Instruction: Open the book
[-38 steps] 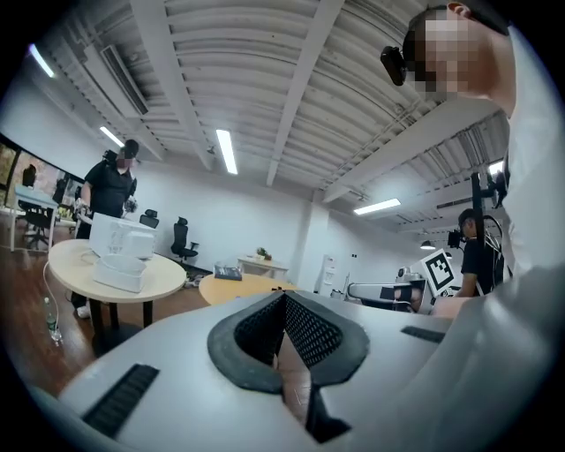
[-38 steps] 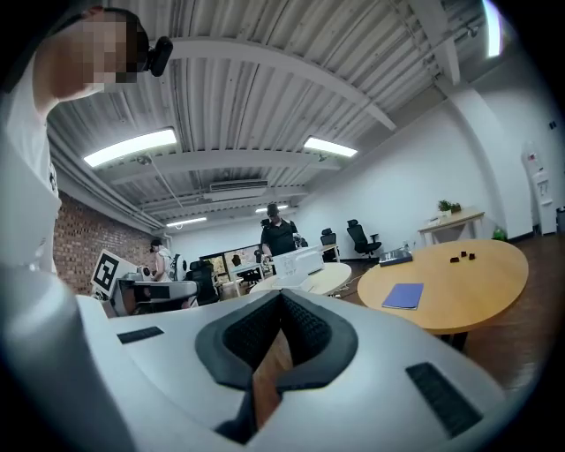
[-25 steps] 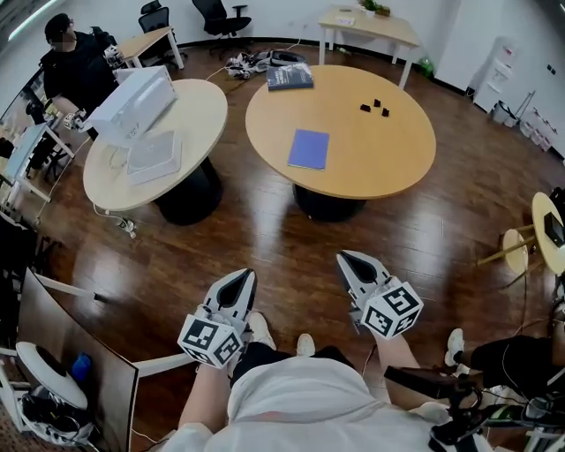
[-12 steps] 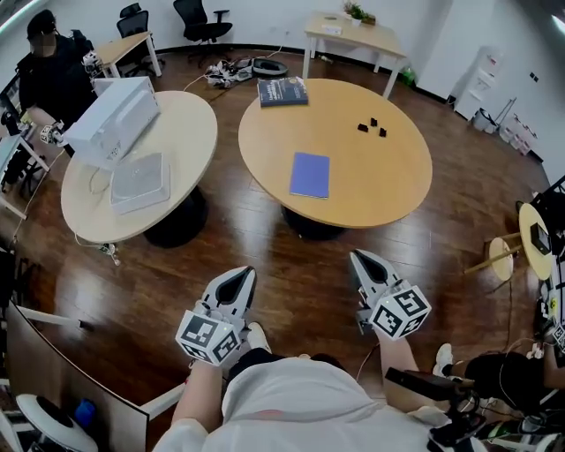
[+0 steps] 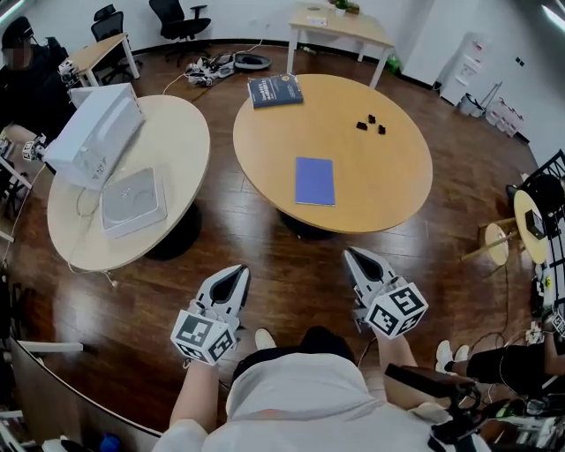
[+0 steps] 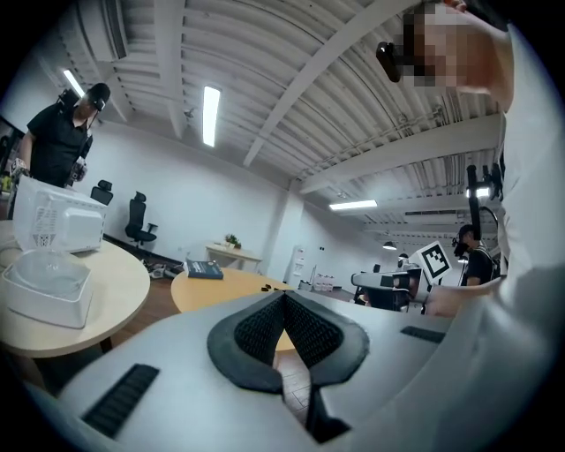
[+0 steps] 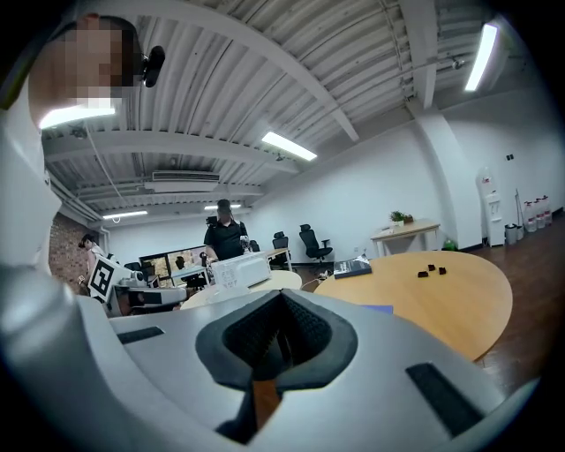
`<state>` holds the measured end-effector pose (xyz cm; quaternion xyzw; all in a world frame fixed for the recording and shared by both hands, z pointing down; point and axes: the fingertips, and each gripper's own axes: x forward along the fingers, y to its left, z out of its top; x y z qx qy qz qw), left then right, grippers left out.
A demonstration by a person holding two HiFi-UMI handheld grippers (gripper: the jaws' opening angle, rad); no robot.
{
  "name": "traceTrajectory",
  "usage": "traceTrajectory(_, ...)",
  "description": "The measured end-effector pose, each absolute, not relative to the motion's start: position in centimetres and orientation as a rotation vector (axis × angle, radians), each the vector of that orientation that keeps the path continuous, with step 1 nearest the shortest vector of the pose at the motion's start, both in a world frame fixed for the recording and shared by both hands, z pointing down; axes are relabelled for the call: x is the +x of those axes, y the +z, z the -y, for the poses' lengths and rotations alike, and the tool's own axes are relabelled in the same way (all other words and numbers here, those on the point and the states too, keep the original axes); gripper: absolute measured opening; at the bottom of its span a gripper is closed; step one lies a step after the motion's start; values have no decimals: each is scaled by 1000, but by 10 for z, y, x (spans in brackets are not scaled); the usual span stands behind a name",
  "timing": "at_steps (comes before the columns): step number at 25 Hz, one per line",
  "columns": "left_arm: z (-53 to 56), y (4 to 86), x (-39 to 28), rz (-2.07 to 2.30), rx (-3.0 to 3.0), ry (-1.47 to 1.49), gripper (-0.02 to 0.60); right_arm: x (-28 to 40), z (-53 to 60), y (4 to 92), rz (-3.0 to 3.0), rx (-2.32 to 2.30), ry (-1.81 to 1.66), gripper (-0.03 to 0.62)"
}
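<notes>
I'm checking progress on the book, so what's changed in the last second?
The person has walked a little nearer the right-hand table: the blue book sits lower in the head view and the left-hand table has slid leftward. Nothing was grasped or released. The left gripper and right gripper stay shut and empty, short of the table; the book lies closed as before.

We stood on a dark wooden floor (image 5: 265, 256) with a round wooden table (image 5: 388, 177), a second round table (image 5: 181, 141) beside it, a rectangular desk (image 5: 340, 25) and black office chairs (image 5: 172, 16) by the white wall (image 6: 203, 190), under a ribbed ceiling (image 6: 291, 79) with strip lights (image 6: 210, 115).
</notes>
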<state>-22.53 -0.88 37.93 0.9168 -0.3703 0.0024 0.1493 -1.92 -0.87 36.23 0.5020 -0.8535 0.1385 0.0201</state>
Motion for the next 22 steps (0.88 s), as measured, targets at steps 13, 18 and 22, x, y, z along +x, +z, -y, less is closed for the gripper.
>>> traceTrajectory(13, 95, 397, -146, 954, 2663, 112, 9, 54, 88, 386, 2613, 1662, 505, -9)
traceTrajectory(18, 147, 393, -88, 927, 2686, 108, 9, 99, 143, 402, 2624, 1621, 512, -9)
traceTrajectory(22, 184, 402, -48, 949, 2680, 157, 9, 127, 179, 422, 2633, 1576, 567, -9)
